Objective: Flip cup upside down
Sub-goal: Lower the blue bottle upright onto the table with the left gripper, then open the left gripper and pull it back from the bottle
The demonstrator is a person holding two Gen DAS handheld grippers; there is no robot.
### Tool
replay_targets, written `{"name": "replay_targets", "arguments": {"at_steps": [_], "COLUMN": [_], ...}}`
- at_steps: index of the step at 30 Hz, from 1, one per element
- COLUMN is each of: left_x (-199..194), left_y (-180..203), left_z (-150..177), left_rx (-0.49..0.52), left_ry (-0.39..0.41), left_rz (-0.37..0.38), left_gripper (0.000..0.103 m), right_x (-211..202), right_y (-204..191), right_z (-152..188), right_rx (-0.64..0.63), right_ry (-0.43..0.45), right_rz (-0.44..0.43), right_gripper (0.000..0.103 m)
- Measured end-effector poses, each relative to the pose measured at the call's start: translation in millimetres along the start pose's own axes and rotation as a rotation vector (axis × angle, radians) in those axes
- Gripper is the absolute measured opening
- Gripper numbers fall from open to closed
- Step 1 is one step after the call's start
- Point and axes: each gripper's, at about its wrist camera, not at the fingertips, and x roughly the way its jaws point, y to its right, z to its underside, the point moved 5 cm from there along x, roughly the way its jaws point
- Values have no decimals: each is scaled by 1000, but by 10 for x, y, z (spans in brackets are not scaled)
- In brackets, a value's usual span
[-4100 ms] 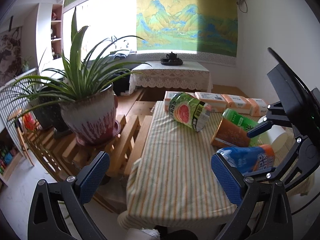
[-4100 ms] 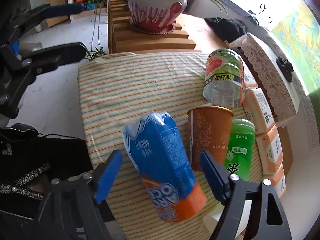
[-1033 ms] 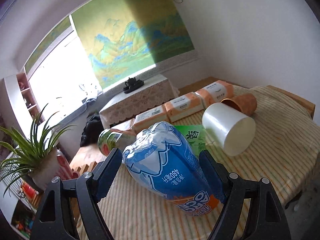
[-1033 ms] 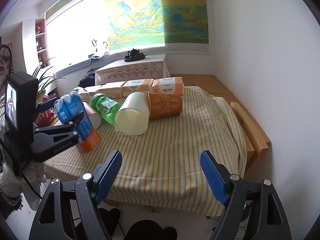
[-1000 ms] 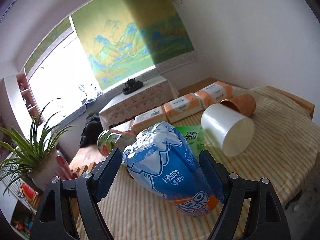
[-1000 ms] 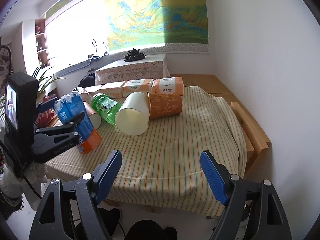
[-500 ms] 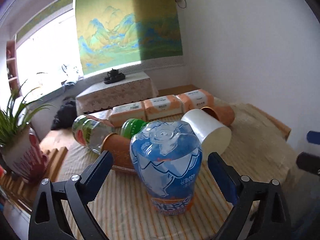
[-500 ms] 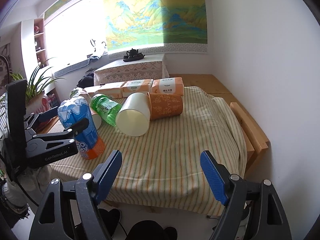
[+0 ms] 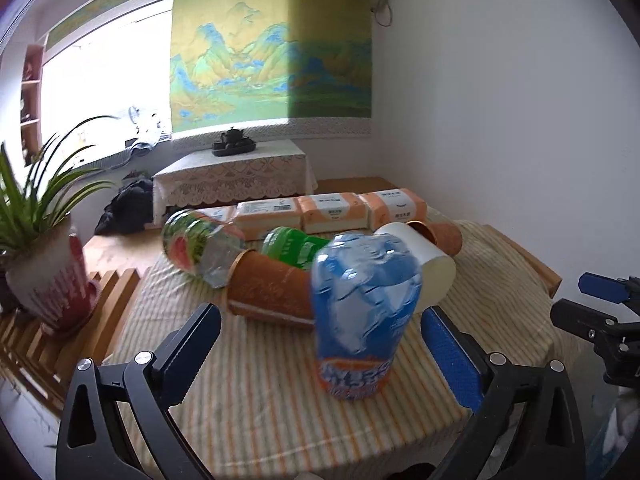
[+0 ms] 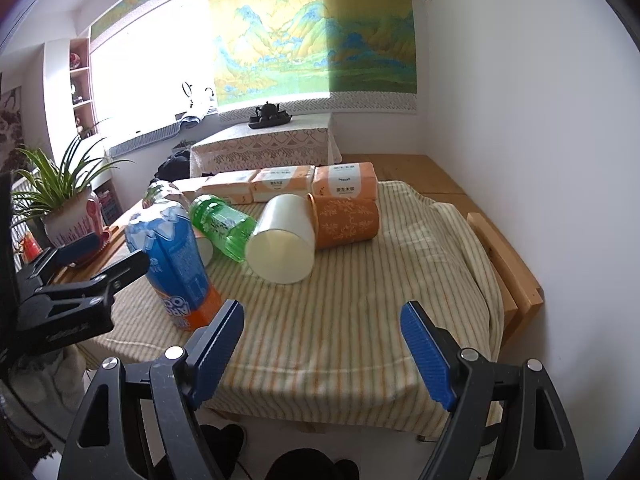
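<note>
The blue cup with an orange band (image 9: pixel 362 312) stands on its orange end on the striped tablecloth (image 9: pixel 260 400), near the front left of the table. My left gripper (image 9: pixel 320 314) is open wide, a little back from the cup and not touching it. In the right wrist view the same blue cup (image 10: pixel 176 264) stands just right of the left gripper's black finger (image 10: pixel 128 266). My right gripper (image 10: pixel 322 312) hangs open over the table's near edge with nothing between its fingers.
Behind the blue cup, lying on their sides, are a white cup (image 10: pixel 282 246), a patterned orange cup (image 10: pixel 346 220), a second orange cup (image 9: pixel 272 288), a green bottle (image 10: pixel 224 224) and a watermelon-label bottle (image 9: pixel 196 246). Tissue packs (image 10: pixel 344 180) line the far edge. A potted plant (image 9: pixel 48 280) stands left.
A second ago my left gripper held the blue cup tilted. It has since set the cup down on its orange end, opened and drawn back. The right gripper barely moved.
</note>
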Motion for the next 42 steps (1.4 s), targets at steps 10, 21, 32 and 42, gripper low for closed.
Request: {"name": "replay_targets", "arguments": {"at_steps": [10, 21, 32, 42], "left_x": [-447, -771, -923, -898], "left_y": [-564, -853, -760, -708], "left_z": [31, 58, 37, 56], "left_rx": [-118, -150, -146, -157], "left_ry": [-17, 2, 31, 19], "left_rz": [-32, -98, -111, -98], "left_gripper": [102, 102, 102, 102], "right_x": [-55, -128, -334, -372], "right_y": [-384, -725, -748, -739], "right_z": [-95, -121, -151, -136], "right_rx": [-24, -41, -30, -24], "right_ry": [50, 118, 225, 223], "right_rz": [8, 64, 153, 140], "right_gripper": [77, 86, 95, 96]}}
